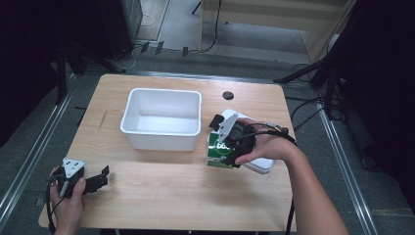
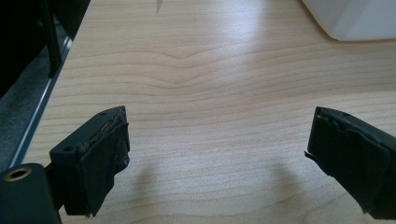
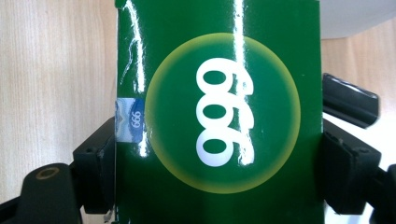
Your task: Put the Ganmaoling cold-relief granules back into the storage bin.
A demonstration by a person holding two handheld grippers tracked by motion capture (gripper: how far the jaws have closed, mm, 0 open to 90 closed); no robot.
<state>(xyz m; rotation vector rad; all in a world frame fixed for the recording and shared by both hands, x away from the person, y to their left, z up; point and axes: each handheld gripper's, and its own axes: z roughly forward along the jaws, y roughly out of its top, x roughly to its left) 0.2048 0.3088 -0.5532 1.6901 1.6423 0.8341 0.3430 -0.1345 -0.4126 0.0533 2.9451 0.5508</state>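
Observation:
A glossy green box (image 1: 218,155) printed with white "999" in a yellow circle (image 3: 219,112) sits on the wooden table (image 1: 171,188), just right of the white bin. My right gripper (image 1: 226,149) is shut on it, one jaw pressed against each side (image 3: 219,177). The box rests beside a flat white lid (image 1: 260,165). At the table's front left corner my left gripper (image 1: 100,178) lies low over the wood, open, with bare tabletop between its black pads (image 2: 219,154).
An empty white rectangular bin (image 1: 161,93) stands mid-table, and its corner (image 2: 355,18) appears far ahead in the left gripper view. A small black round disc (image 1: 228,95) lies behind the box. Metal rails run along both sides of the table.

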